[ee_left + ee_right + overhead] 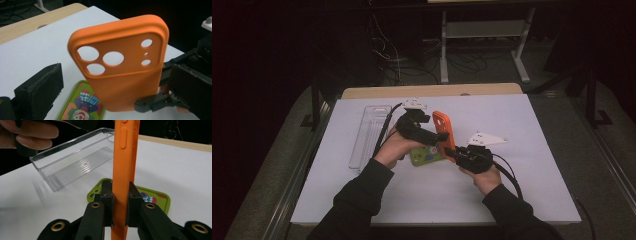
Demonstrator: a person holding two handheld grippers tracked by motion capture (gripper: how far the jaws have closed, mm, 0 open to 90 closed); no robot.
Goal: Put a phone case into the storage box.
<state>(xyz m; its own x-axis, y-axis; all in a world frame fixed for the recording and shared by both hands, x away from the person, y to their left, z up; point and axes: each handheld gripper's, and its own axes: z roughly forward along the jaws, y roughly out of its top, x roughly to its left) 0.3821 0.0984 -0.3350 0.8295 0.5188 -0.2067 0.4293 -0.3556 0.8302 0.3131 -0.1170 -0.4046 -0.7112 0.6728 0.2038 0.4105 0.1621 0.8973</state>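
Right jaws clamped on orange case, left jaws wide and empty

Jaws of the right gripper [120, 202] are closed hard on the lower edge of the orange phone case [124, 165], pads pressing both faces, so the case stands upright and edge-on above the white table [532, 130]. Held by the bottom like that, the camera-hole end sticks up free, which looks deliberate: it leaves the top open for the other hand

Left gripper [112, 82] has its jaws spread wide with nothing pinched; the case sits in the gap between its pads [41, 86] without contact on either side that I can see. My read: it's lining up to take or steady the upper half

High view puts both grippers mid-table, case [445, 134] between them, off the surface

Green clown-print case [426, 155] lies flat on the table right under the orange one, partly covered by the left hand [394, 147]. Clear plastic tray [369, 132] sits well off to the left, long side running away from the person, empty as far as I can tell; likely the drop-off spot
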